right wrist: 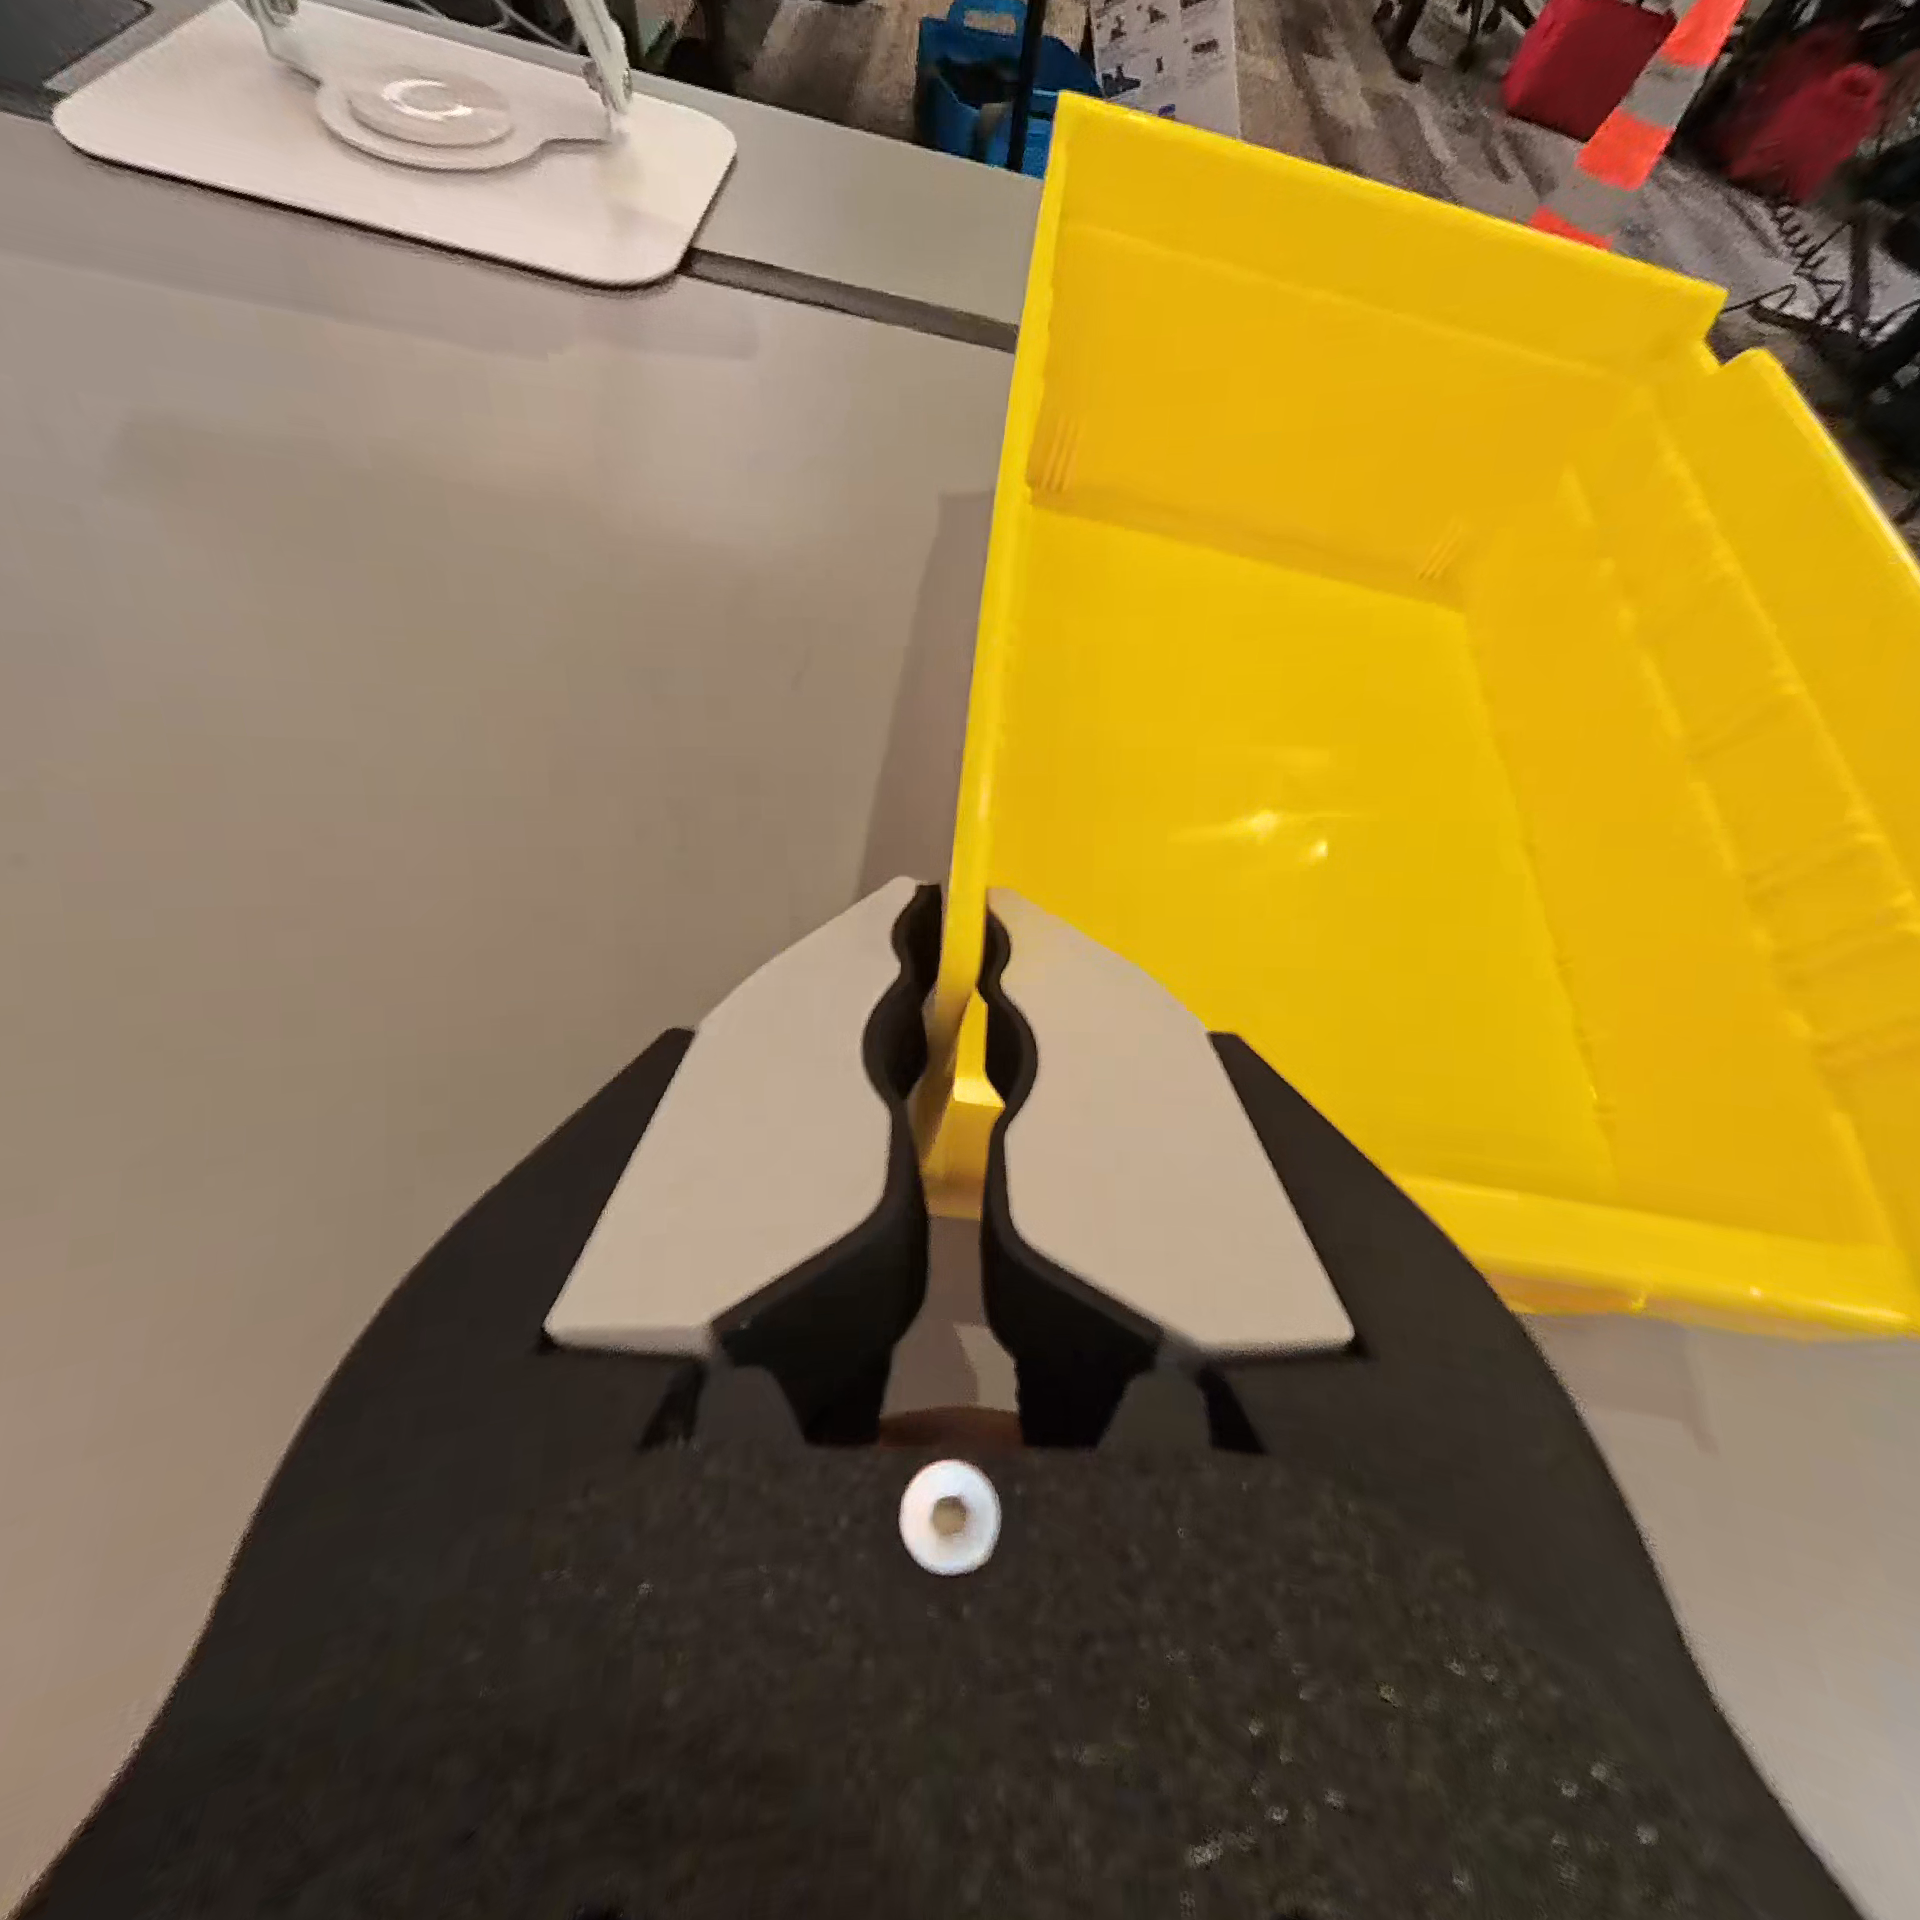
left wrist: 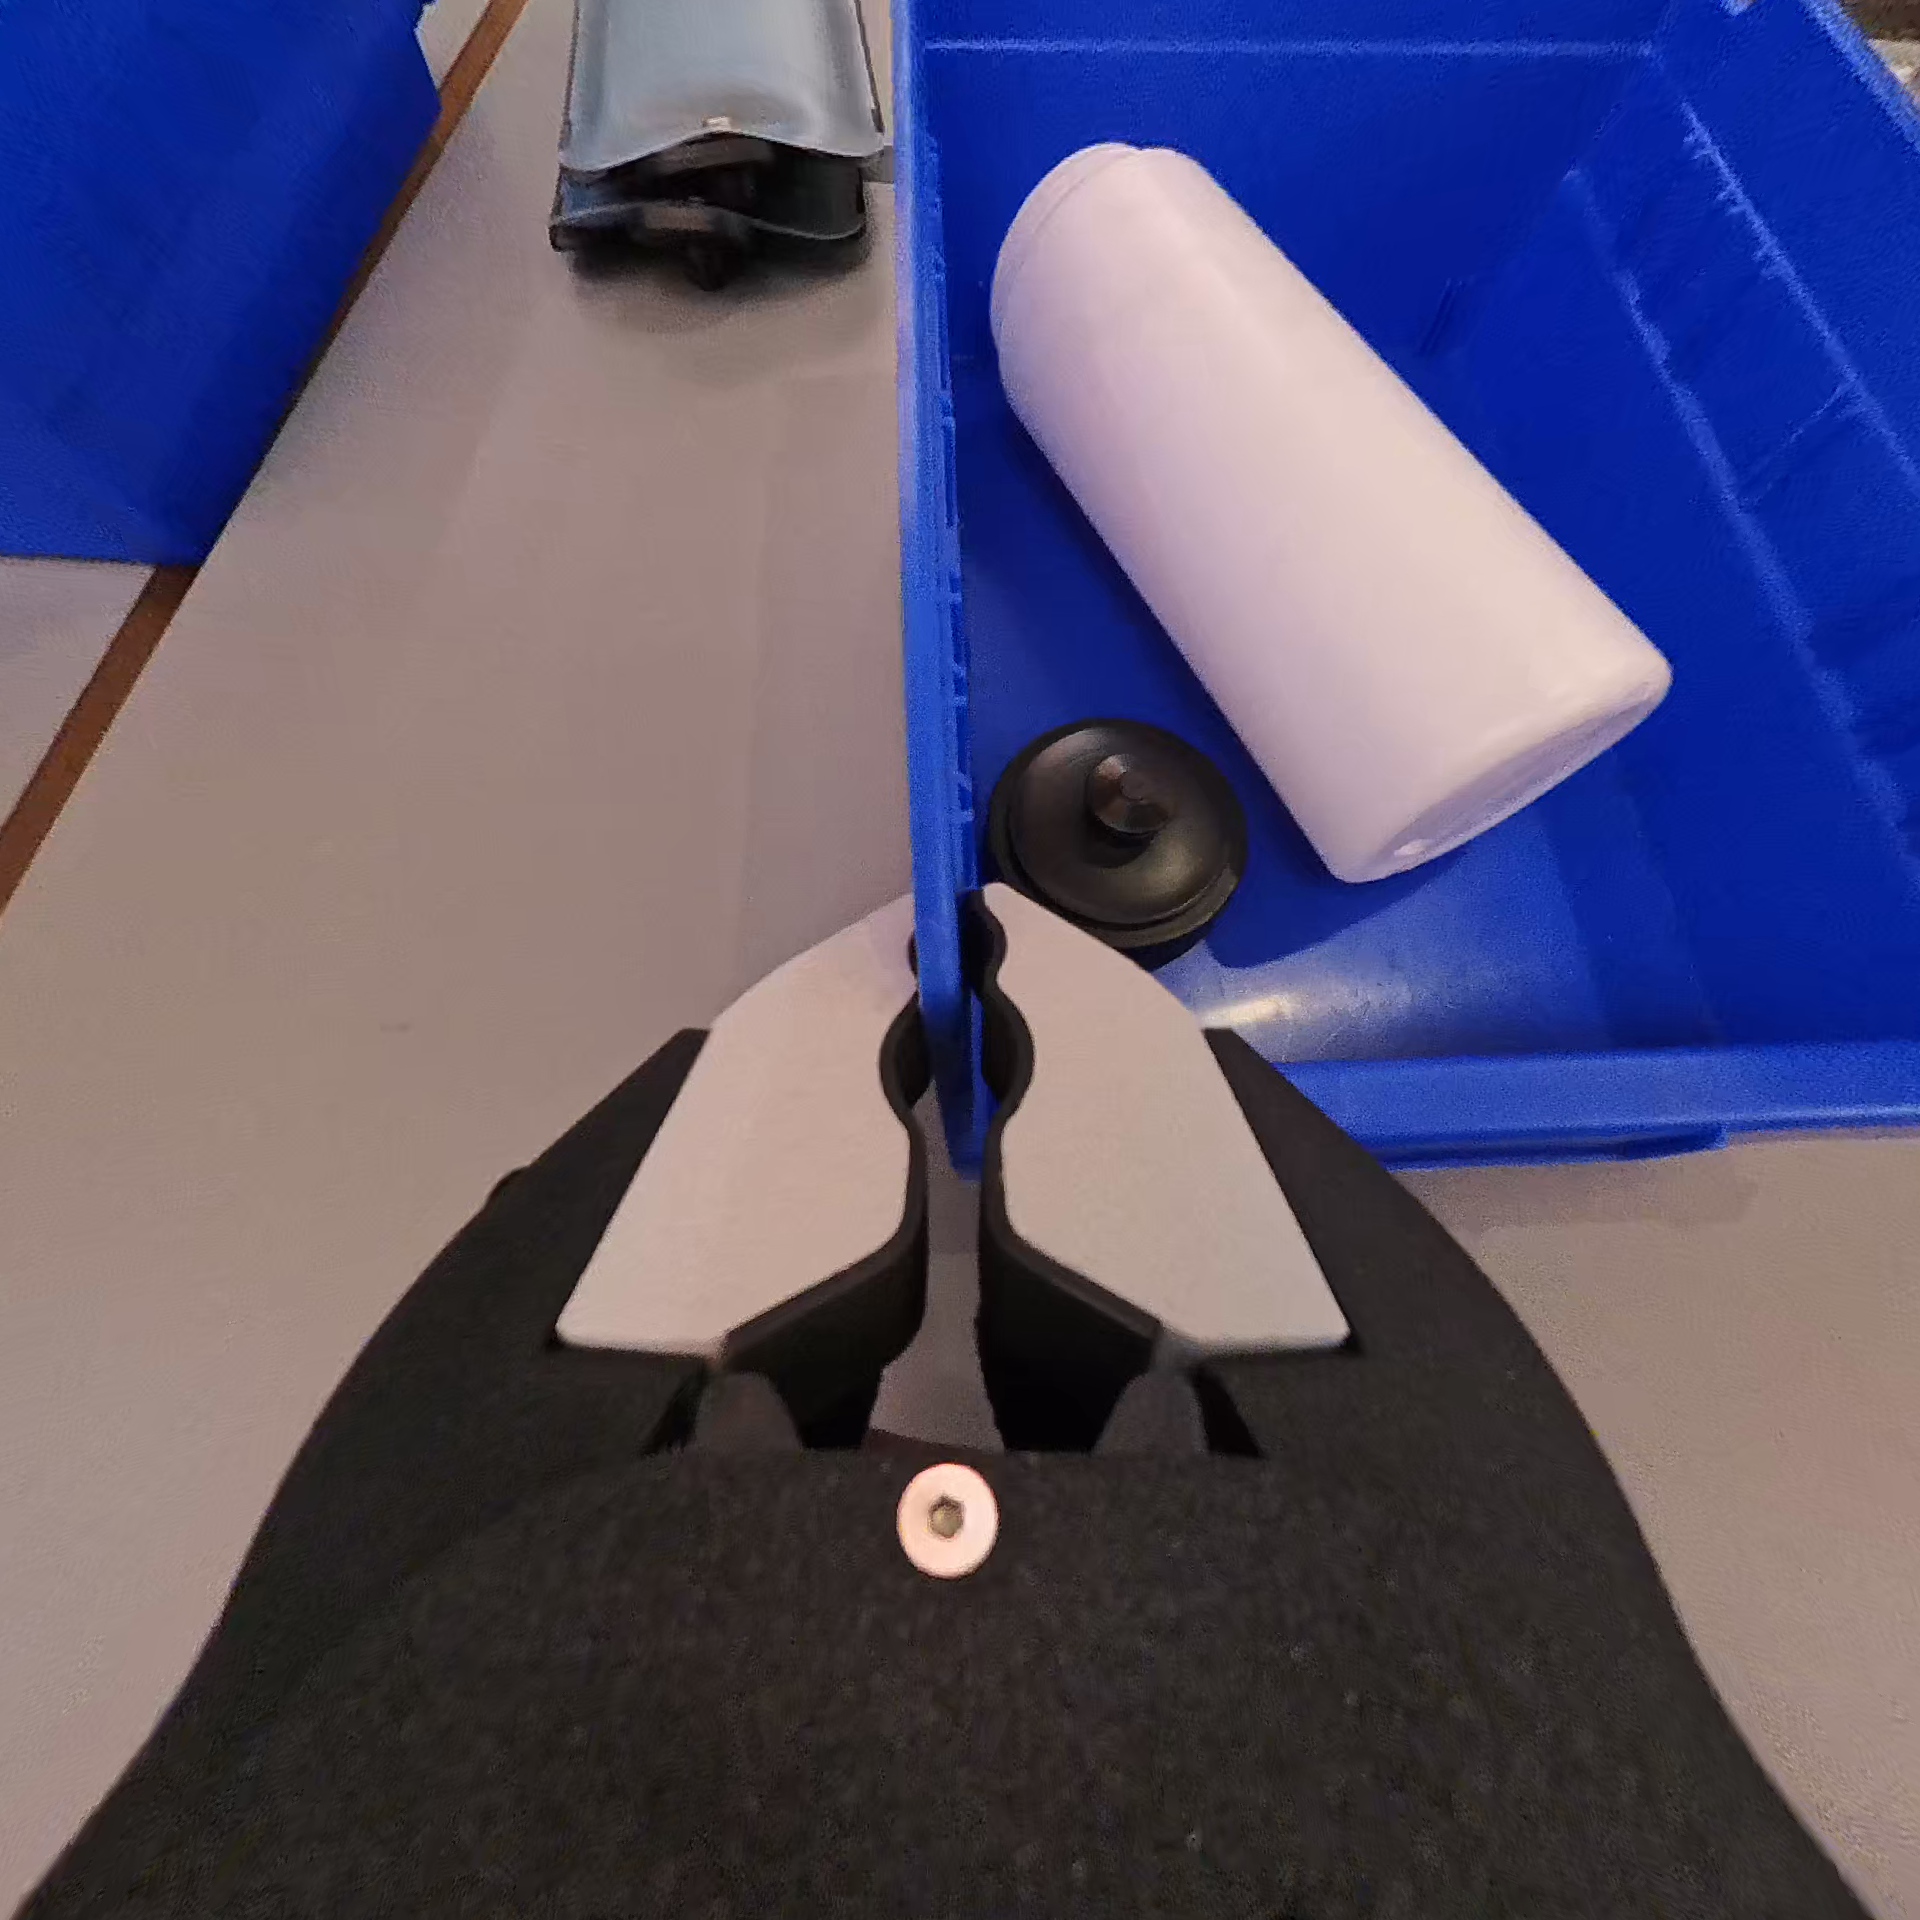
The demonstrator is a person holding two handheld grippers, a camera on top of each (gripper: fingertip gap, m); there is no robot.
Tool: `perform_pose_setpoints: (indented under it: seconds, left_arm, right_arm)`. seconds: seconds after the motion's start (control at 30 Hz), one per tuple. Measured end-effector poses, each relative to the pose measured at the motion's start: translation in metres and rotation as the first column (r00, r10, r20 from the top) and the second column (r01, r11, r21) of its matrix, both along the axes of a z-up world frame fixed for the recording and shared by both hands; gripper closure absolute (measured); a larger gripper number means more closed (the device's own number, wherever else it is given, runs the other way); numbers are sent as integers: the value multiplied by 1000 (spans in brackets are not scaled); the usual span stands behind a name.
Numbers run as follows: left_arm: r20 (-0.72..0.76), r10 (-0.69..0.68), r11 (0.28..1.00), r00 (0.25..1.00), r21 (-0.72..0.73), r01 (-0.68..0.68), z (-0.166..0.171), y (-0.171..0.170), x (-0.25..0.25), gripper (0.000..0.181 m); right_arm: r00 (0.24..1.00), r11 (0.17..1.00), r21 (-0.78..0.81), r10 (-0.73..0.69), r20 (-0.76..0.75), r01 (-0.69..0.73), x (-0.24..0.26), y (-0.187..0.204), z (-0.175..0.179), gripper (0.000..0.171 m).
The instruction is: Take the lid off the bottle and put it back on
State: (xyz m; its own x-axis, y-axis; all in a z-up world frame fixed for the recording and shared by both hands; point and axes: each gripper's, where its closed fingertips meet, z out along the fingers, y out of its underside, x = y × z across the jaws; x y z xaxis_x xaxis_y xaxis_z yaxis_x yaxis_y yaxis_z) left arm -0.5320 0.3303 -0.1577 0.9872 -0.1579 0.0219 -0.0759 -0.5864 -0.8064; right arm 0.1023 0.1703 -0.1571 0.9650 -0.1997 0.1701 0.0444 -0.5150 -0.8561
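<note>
left tongs (left wrist: 948, 935) clamped on near-corner wall of blue bin (left wrist: 1455, 1091) | white bottle (left wrist: 1309, 499) lies on its side inside it, black lid (left wrist: 1117, 826) off, just beside bottle against the wall | right tongs (right wrist: 961, 914) closed on wall of yellow bin (right wrist: 1558, 1257) | both bins on grey tabletop (left wrist: 520, 727)

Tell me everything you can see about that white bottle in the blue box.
The white bottle is a smooth, matte, plastic-looking cylinder with rounded edges. It lies on its side, diagonally, on the floor of the blue bin, one end leaning near the bin's left wall. No lid is on it; a black round lid sits beside its nearer end. No tool touches it.
</note>
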Motion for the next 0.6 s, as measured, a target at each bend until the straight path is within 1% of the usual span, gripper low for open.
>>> perform_pose_setpoints:
  seconds: [0.1,0.2,0.23,0.27,0.37,0.4,0.47,0.5,0.53,0.57,0.6]
  left_arm:
    - [33,-45,999,998,-16,45,0,3,-6,179]
    - [-10,-167,985,986,-42,167,-1,2,-10,178]
    - [-9,-189,981,982,-46,188,-1,2,-10,178]
    - [-1,-200,979,980,-50,200,-1,2,-10,177]
    - [-19,-220,975,975,-39,219,-1,2,-11,177]
    - [-24,-224,974,974,-38,223,-1,2,-12,177]
    - [-27,-183,983,983,-37,182,1,2,-19,177]
    - [-39,-151,988,988,-30,150,5,-1,-24,171]
    - [-50,-122,992,991,-15,122,12,-5,-27,153]
    - [-57,-93,996,994,5,93,22,-12,-29,140]
    - [-66,-53,998,996,32,55,33,-20,-31,135]
  right_arm:
    - [999,999,-16,35,4,-35,1,3,0,164]
    - [998,998,-5,64,-17,-64,1,-3,0,164]
    - [996,997,2,77,-35,-77,-1,-6,1,163]
    - [994,995,19,96,-53,-96,-3,-10,4,161]
    - [984,984,104,157,-86,-148,-9,-23,22,148]
    - [976,975,131,193,-101,-179,-12,-28,28,147]
    - [958,956,191,251,-138,-223,-16,-38,39,143]
    - [950,949,209,270,-154,-236,-14,-43,42,142]
    - [945,945,221,281,-168,-241,-11,-48,44,140]
    - [943,945,228,279,-182,-236,-6,-54,45,137]
    - [943,947,231,269,-196,-222,2,-59,45,136]
